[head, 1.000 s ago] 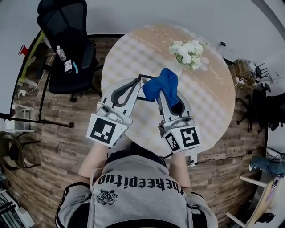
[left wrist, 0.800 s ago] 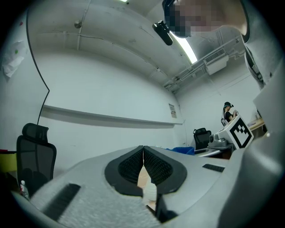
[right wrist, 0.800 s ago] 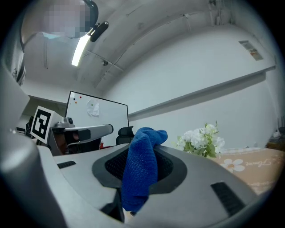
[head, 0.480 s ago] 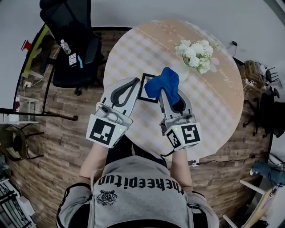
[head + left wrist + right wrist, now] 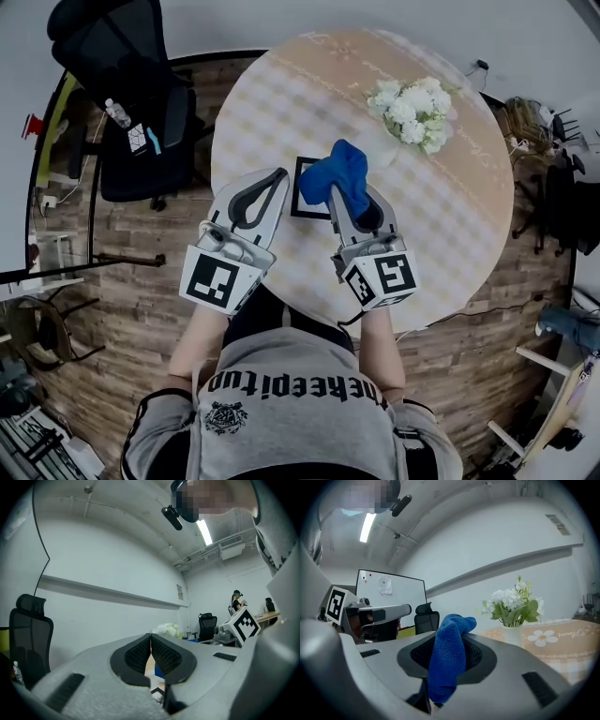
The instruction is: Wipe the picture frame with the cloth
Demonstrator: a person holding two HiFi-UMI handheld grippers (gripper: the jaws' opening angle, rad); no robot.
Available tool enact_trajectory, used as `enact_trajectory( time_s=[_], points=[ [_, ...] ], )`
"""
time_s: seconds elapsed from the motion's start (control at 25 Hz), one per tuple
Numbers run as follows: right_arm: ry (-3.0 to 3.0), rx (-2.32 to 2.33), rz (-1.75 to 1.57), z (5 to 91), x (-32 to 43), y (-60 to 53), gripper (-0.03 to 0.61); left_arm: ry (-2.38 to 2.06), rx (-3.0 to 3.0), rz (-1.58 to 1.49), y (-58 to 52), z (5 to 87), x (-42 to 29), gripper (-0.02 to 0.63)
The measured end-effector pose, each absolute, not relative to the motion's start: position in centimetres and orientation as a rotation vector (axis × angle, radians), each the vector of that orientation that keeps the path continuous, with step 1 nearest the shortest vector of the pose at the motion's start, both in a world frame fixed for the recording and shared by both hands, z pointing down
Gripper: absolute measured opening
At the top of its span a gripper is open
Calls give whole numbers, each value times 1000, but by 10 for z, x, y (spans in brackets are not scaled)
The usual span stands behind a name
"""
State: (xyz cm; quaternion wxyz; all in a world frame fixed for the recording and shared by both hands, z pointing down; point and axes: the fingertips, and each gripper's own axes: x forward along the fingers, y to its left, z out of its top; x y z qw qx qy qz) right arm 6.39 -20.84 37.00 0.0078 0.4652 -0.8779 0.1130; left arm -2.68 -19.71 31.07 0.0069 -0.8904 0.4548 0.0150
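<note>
A black picture frame point(image 5: 307, 188) lies flat on the round table point(image 5: 450, 216), partly hidden under the blue cloth point(image 5: 339, 175). My right gripper point(image 5: 349, 192) is shut on that cloth, which bunches over its tips point(image 5: 449, 654) and hangs above the frame's right side. My left gripper point(image 5: 265, 184) hovers just left of the frame with its jaws shut and nothing between them point(image 5: 151, 649). Through the gap under the left jaws a corner of the frame point(image 5: 157, 694) and a bit of blue cloth point(image 5: 158, 671) show.
A vase of white flowers point(image 5: 412, 110) stands on the table's far right point(image 5: 513, 603). A black office chair point(image 5: 122, 84) is on the wooden floor to the left. The person's torso is at the table's near edge.
Both grippers have held their place over the frame; the head camera shifted a little, so the table and frame appear slightly moved. The cloth stays gripped.
</note>
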Motion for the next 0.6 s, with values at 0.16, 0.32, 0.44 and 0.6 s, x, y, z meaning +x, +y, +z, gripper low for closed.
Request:
enact_trajectory(
  time_s=[0.16, 0.32, 0.44, 0.6],
  points=[
    [-2681, 1512, 382, 384, 59, -221, 98, 1365, -2854, 29, -209, 321, -31, 18],
    [-2610, 1554, 414, 401, 53, -232, 103, 1311, -2893, 28, -223, 328, -39, 18],
    [-2560, 1576, 446, 416, 47, -239, 103, 1260, -2897, 60, -233, 333, -46, 18],
    [-2500, 1597, 497, 437, 40, -246, 103, 1222, -2970, 10, -244, 346, -49, 18]
  ],
)
